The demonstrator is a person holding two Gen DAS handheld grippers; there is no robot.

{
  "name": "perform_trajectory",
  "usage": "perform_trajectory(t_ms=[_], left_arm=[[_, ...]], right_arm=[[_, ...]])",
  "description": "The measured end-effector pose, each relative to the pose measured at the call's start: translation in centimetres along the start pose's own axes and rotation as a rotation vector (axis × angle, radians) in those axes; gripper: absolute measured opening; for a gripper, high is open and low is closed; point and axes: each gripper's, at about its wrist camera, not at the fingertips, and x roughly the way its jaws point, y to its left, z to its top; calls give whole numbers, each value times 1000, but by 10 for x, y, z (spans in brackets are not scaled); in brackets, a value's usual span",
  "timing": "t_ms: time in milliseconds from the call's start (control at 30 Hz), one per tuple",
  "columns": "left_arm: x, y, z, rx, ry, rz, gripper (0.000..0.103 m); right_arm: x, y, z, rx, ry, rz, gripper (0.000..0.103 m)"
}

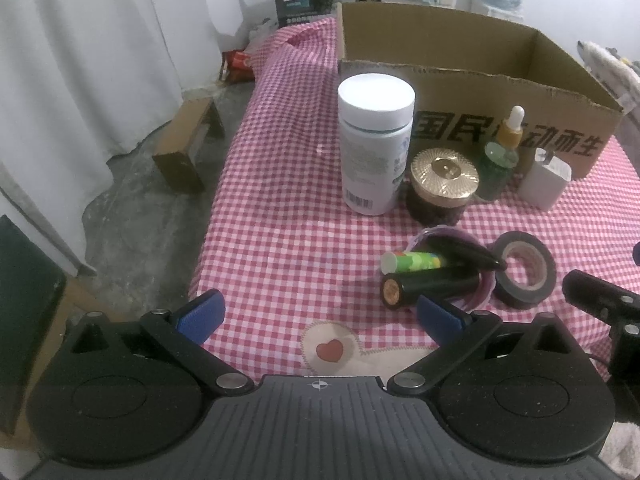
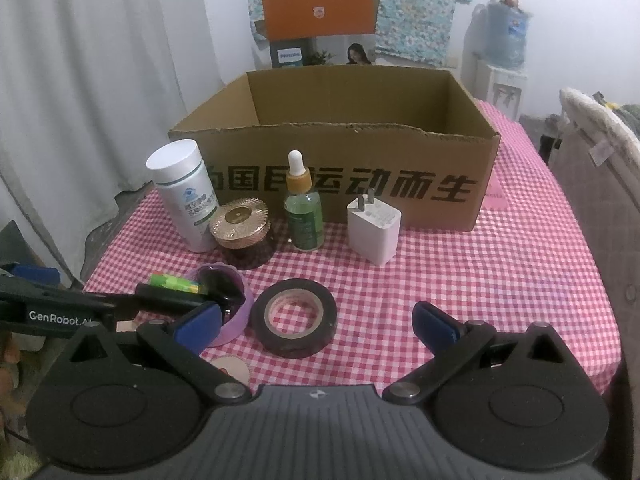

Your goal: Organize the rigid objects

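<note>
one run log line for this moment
left gripper open | right gripper open | tape roll on table | cardboard box open

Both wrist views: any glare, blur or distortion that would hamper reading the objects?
Left wrist view: white plastic bottle has a washed-out lid, its label print too soft to read; strong fisheye bends the brown cardboard box. Right wrist view: box lettering legible, black tape roll fairly sharp, corners vignetted; lighting flat, shadows faint.
</note>
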Motion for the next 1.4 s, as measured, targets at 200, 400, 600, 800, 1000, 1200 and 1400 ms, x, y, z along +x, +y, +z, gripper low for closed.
perform_trajectory(t_ms=[200, 400, 600, 800, 1000, 1200, 1400], left_arm=[[3, -1, -2, 1, -14, -13, 103], [-2, -1, -6, 36, -86, -86, 103], [-5, -1, -11, 89, -142, -196, 99], [-2, -7, -8, 147, -177, -250, 82], [9, -14, -10, 192, -117, -295, 56], [7, -10, -15, 201, -86, -367, 41], [7, -13, -19, 221, -61, -431, 33]], right_arm=[[3, -5, -2, 36, -5, 4, 103], [3, -15, -4, 98, -46, 48, 103], [-2, -24, -1, 162, -103, 177, 100], [21, -26, 11, 233, 22, 339, 74], [50, -21, 13, 351, 167, 498, 63], [70, -15, 13, 417, 260, 553, 57], [86, -17, 14, 468, 327, 556, 49]])
